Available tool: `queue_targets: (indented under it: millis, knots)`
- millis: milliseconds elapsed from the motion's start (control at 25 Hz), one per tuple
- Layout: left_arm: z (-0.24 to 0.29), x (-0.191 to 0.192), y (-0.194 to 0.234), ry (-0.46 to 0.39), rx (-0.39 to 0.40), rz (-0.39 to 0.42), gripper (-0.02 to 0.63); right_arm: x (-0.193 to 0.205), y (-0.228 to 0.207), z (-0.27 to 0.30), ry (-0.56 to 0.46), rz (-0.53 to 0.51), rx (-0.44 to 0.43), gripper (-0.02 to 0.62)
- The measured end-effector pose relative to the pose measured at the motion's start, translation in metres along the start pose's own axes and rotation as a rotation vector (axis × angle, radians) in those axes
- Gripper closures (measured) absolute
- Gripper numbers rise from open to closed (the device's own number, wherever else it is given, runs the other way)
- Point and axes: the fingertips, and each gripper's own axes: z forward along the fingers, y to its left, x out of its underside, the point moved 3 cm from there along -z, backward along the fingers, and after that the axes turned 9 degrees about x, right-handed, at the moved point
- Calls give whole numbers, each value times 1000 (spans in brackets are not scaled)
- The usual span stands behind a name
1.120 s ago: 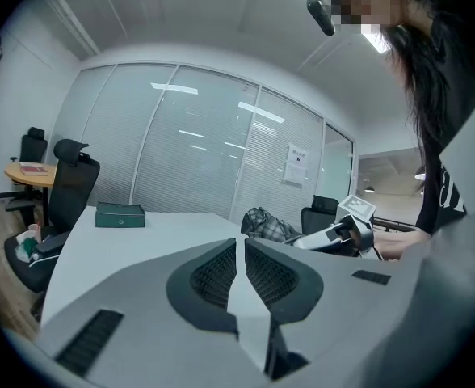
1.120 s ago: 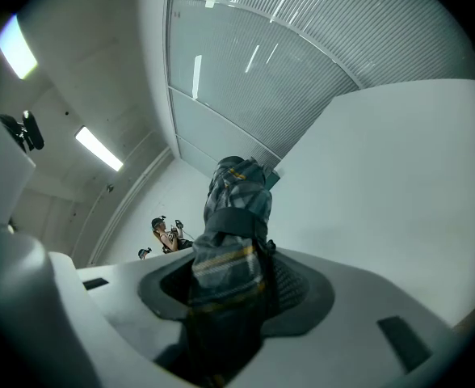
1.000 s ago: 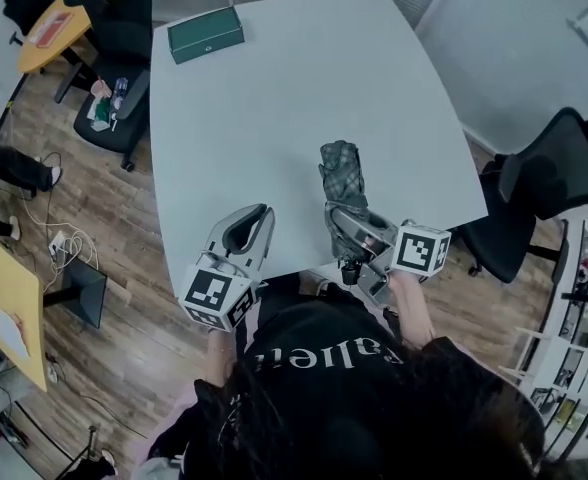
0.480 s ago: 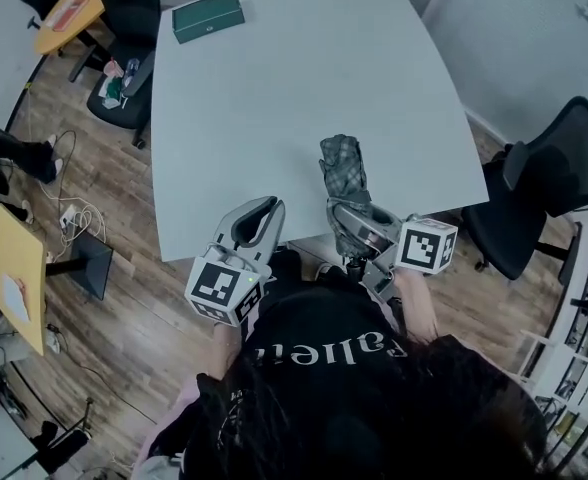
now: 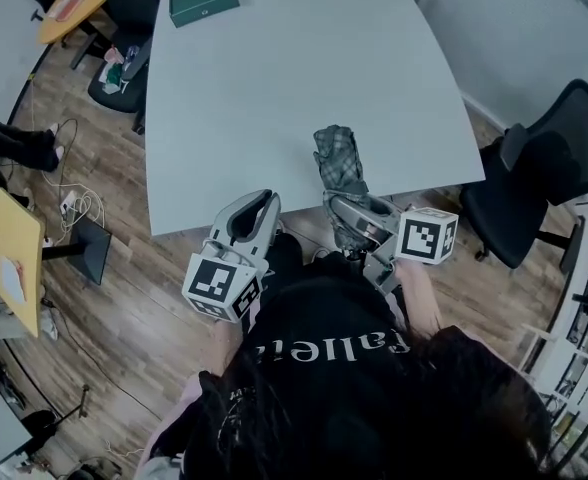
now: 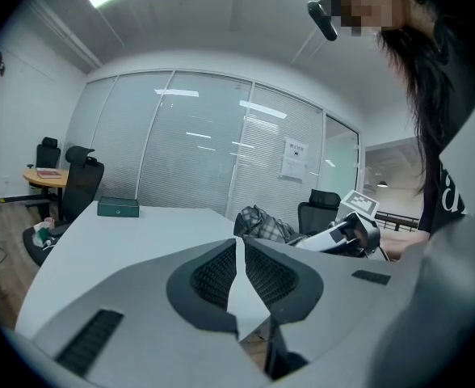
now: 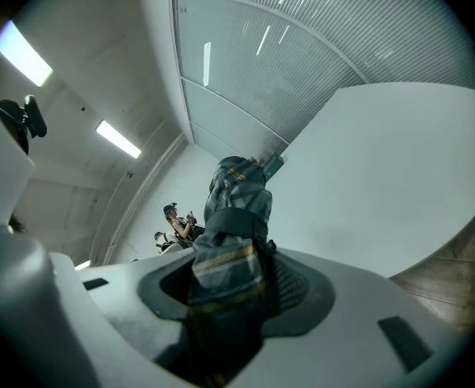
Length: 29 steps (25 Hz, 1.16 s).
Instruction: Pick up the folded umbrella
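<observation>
Jaws of the right gripper (image 5: 352, 211) pinch the plaid folded umbrella (image 5: 336, 158) by its near end, at the table's (image 5: 274, 78) six o'clock edge, in the head view; left gripper (image 5: 261, 204) idles at its nine o'clock. Left gripper view: jaws pressed together, empty. Right gripper view: fabric fills the jaws, a hold that looks fit for lifting.

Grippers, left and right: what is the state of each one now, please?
Left gripper: closed, holding nothing.
Right gripper: closed on the folded grey-green plaid fabric umbrella.
</observation>
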Motion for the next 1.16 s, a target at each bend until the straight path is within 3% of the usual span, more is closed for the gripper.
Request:
queue_targets:
  millis: [440,680,1160]
  knots:
    - [-20,9,-14,-3,-22,5,557,20,5,-11,12,-20,-3,385]
    - [-20,16,-12,46,-39,4,557,22,9,-11,10,2,-5,385]
    - [-20,39,-10,71,-37,-58,557,23,4,-15,17,-13,14,385]
